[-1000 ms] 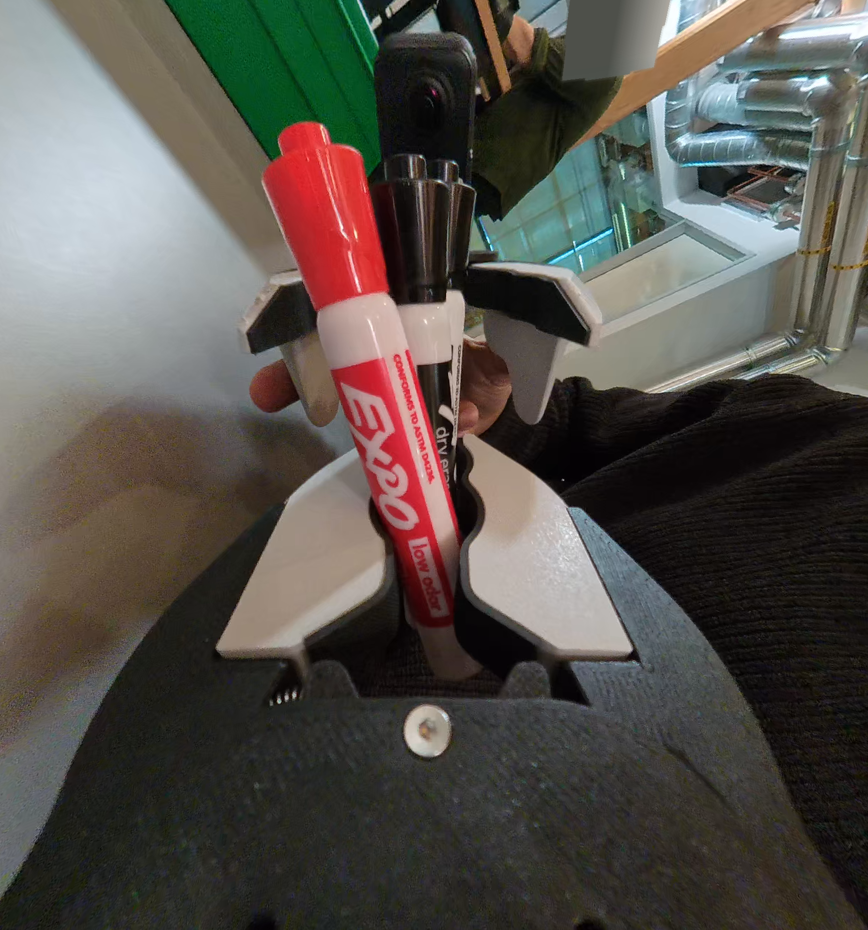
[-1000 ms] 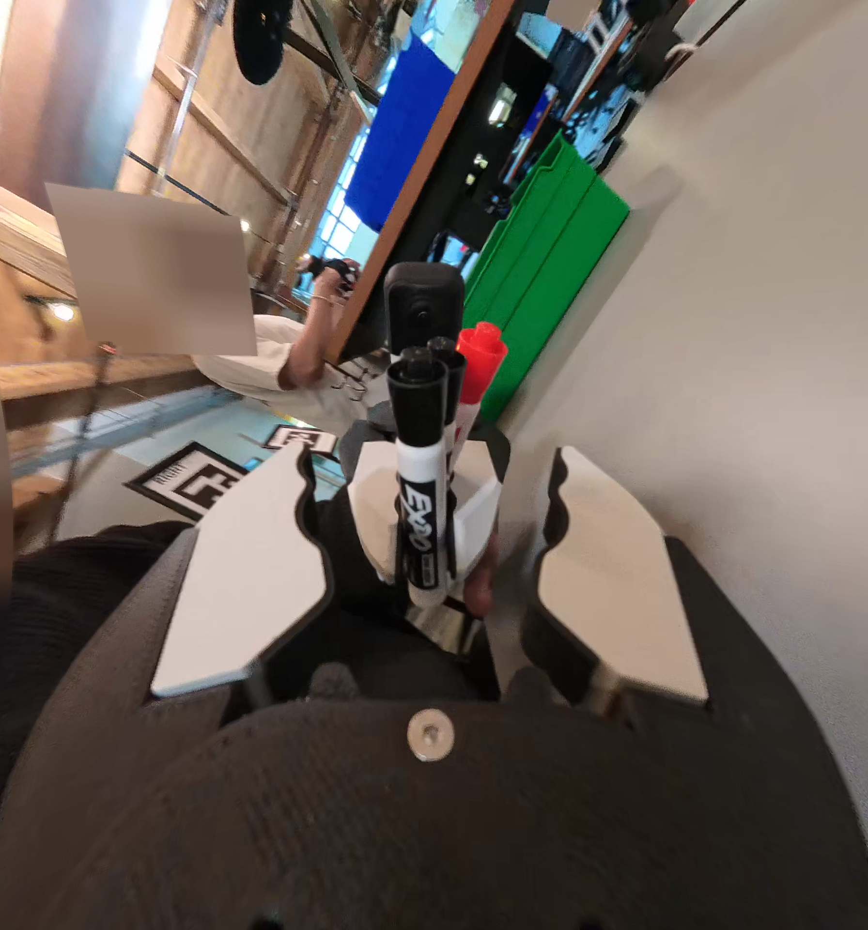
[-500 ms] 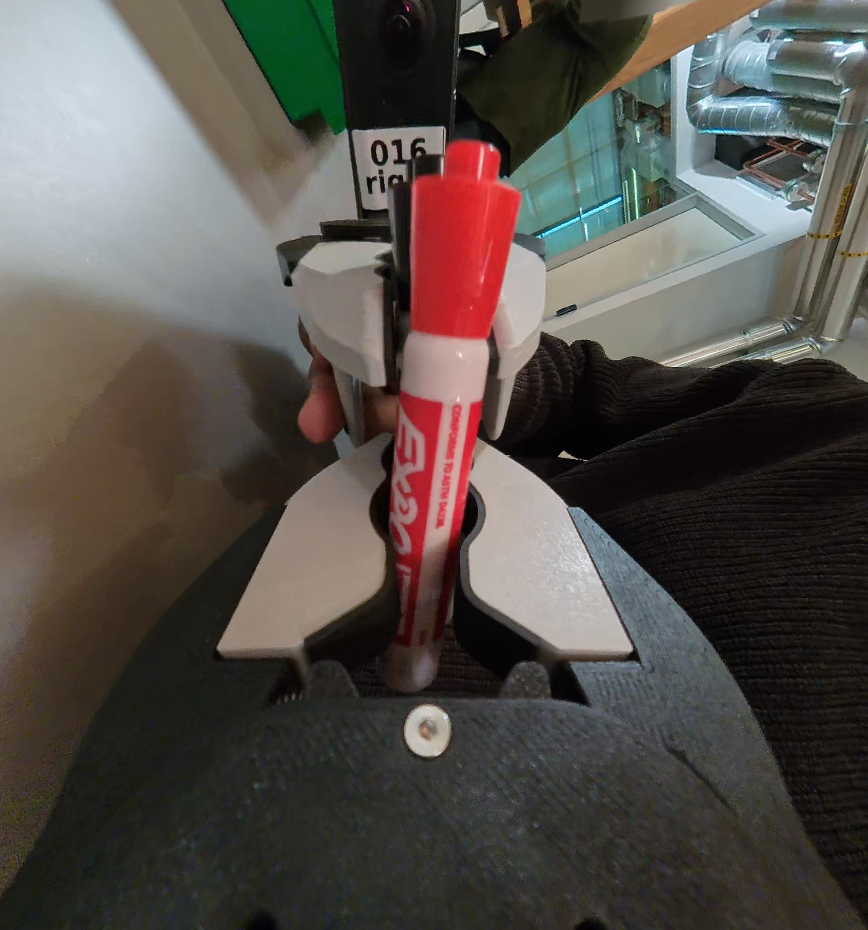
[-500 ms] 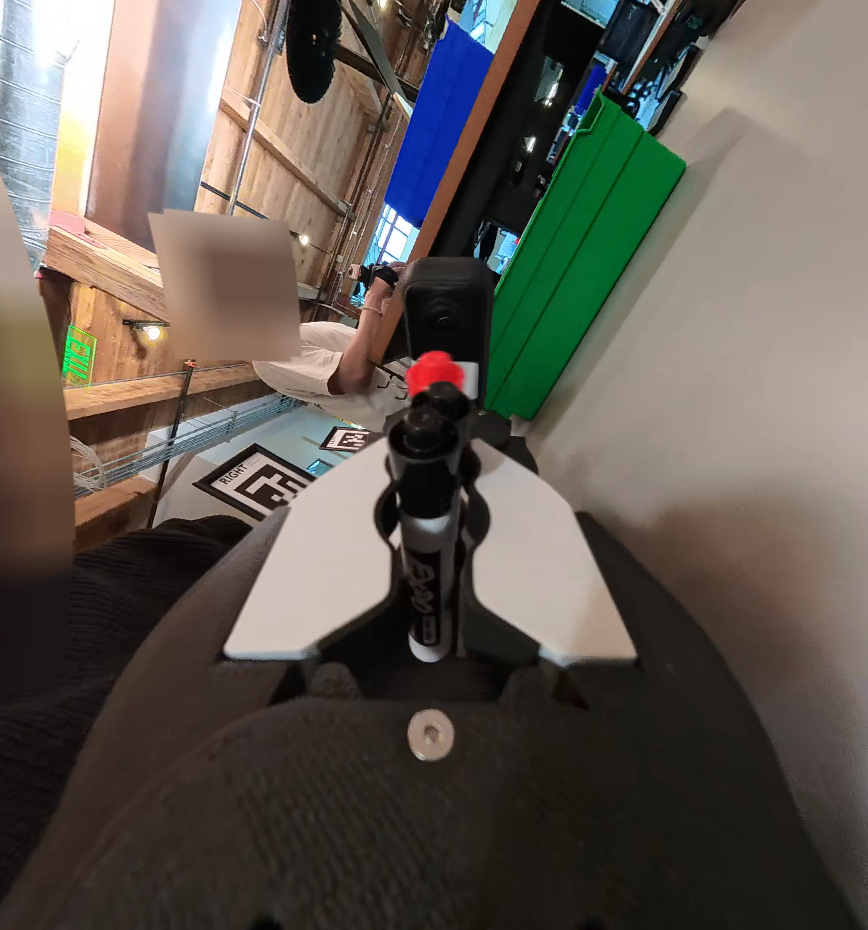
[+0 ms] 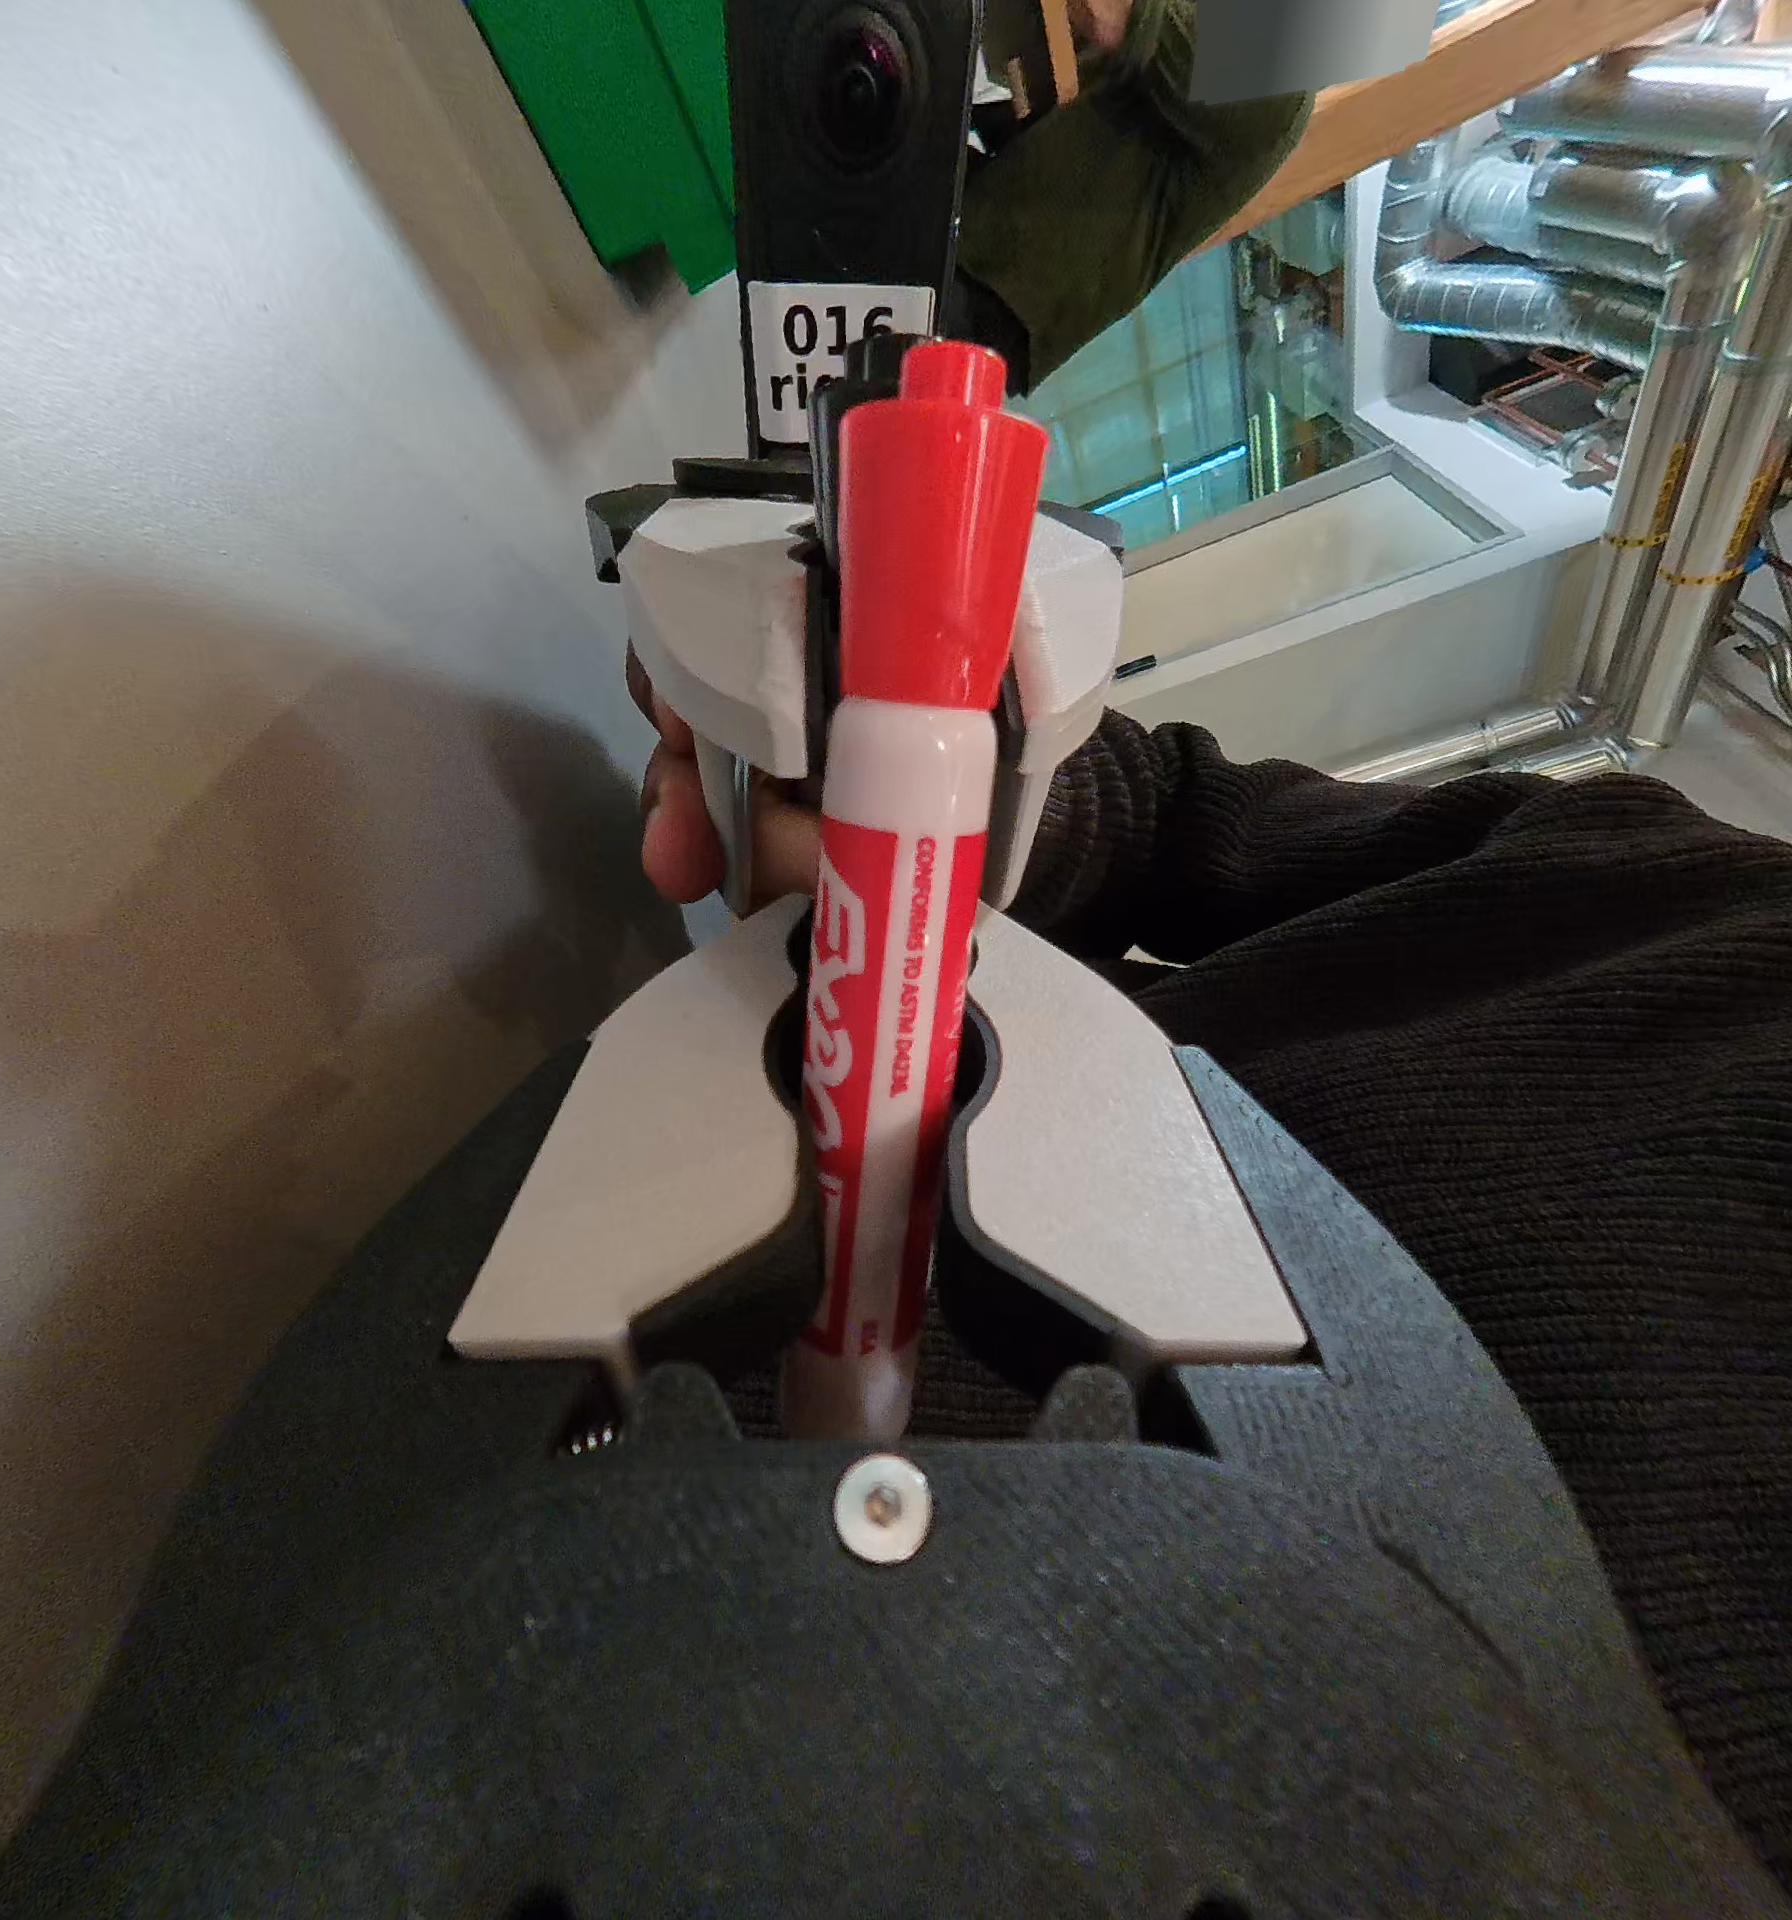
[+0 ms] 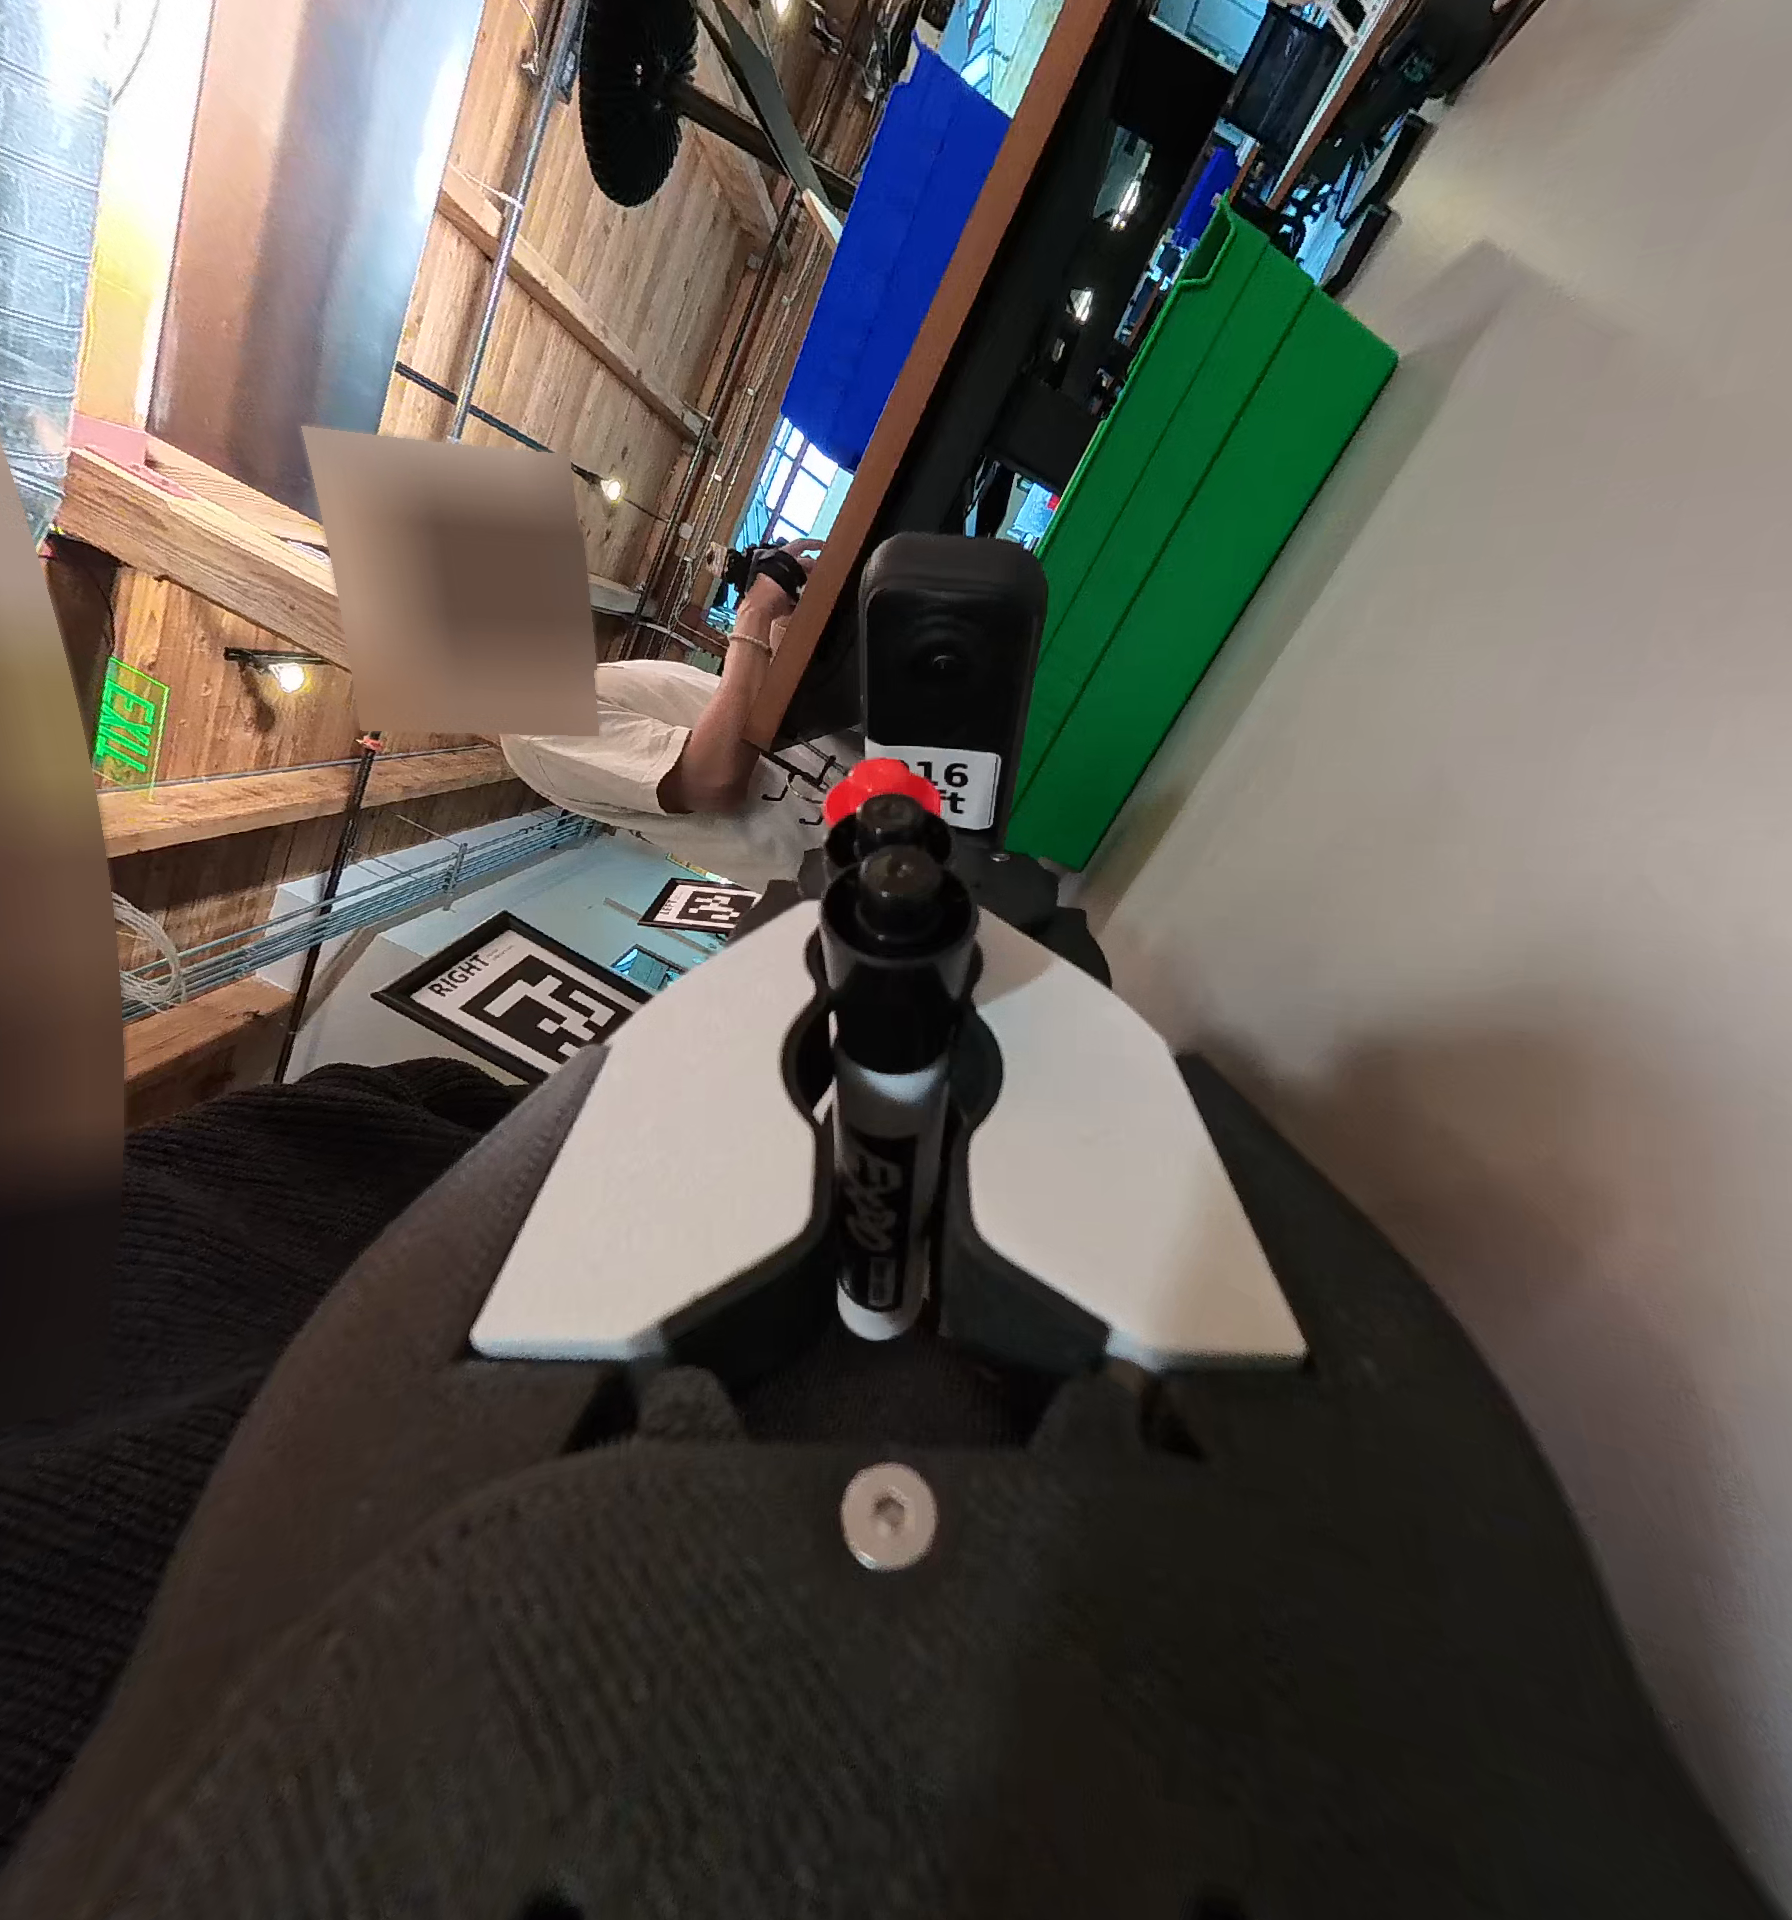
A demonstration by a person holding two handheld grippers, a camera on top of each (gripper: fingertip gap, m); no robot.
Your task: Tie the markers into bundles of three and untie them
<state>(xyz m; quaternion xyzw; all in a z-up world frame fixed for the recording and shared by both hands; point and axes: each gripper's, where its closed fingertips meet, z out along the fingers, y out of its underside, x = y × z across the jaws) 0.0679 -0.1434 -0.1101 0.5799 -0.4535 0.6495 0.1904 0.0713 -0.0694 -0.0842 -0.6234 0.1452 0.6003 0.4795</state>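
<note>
I hold a bundle of three markers between both grippers, which face each other. In the left wrist view the red marker [image 5: 907,831] is in front, with two black markers [image 5: 845,390] mostly hidden behind it. My left gripper [image 5: 881,935] is shut on the bundle's lower barrels. The right gripper [image 5: 913,665] is shut on it higher up, around the caps. In the right wrist view my right gripper [image 6: 892,935] is shut on the bundle. There a black marker [image 6: 887,1143] is nearest, with a second black cap [image 6: 887,826] and the red cap [image 6: 864,792] behind it.
A pale surface [image 5: 144,520] lies on one side, with green bins [image 6: 1183,540] at its far end. A black knit sleeve [image 5: 1494,1039] sits beside the grippers. Metal pipes [image 5: 1650,312] and a seated person [image 6: 643,748] are in the background. The grippers' ends are close to 7 cm from one another.
The right gripper was open and short of the markers; it moved in around the bundle and shut. The bundle turned in the left gripper, bringing the red marker to the front.
</note>
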